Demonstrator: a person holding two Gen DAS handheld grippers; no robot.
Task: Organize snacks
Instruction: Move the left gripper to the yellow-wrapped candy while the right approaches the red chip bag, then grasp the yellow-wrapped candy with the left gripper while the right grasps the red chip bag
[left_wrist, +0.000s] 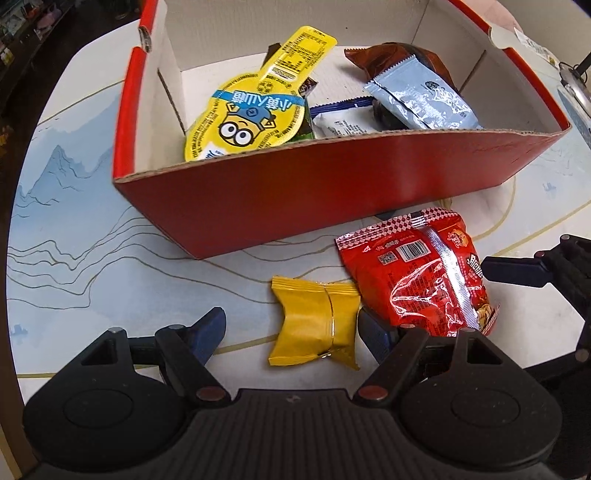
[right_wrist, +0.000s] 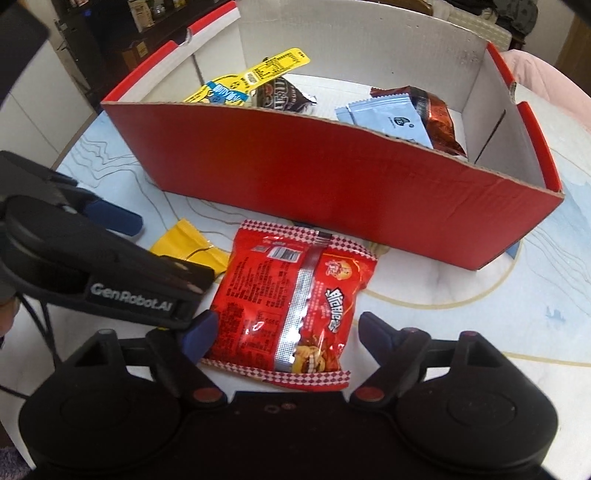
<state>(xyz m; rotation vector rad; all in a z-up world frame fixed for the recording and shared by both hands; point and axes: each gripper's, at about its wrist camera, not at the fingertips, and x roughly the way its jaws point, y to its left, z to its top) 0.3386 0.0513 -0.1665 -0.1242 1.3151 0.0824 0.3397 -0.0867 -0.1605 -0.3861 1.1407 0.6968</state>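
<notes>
Beyond both claws, on the table (left_wrist: 74, 229): one red cardboard box (left_wrist: 295, 192), open-topped, white inside.

Contents already stowed: a yellow cartoon-printed pouch (left_wrist: 251, 107) at the box's left end; a white-and-blue packet (left_wrist: 343, 123) mid-box; a pale blue sachet (left_wrist: 424, 99) lying over a brown foil bag (left_wrist: 402, 59) toward the right end. Judged: the larger share of the sorting is done.

Outstanding, two items, both on the table short of the box's near wall:
- Gold foil sweet (left_wrist: 317, 321), lying between the fingers of the left claw (left_wrist: 291, 334). The jaws stand apart; the right finger is just beside the wrapper, the left one clear of it. Not gripped.
- Red snack bag (right_wrist: 291, 299), seam side up, lying between the fingers of the right claw (right_wrist: 284, 332). The left finger is at the bag's edge, the right finger stands off it. Jaws spread, not yet pinching.

Judged: both items wait to be pinched, lifted and set in the box.

View differences:
- Left wrist view: shows the white-and-blue packet and the whole gold sweet; the right claw appears only as a dark finger at the frame's right edge.
- Right wrist view: shows a dark chocolate-coloured wrapper (right_wrist: 284, 96) beside the yellow pouch, the box's empty right end, and the left claw's body covering most of the gold sweet.
</notes>
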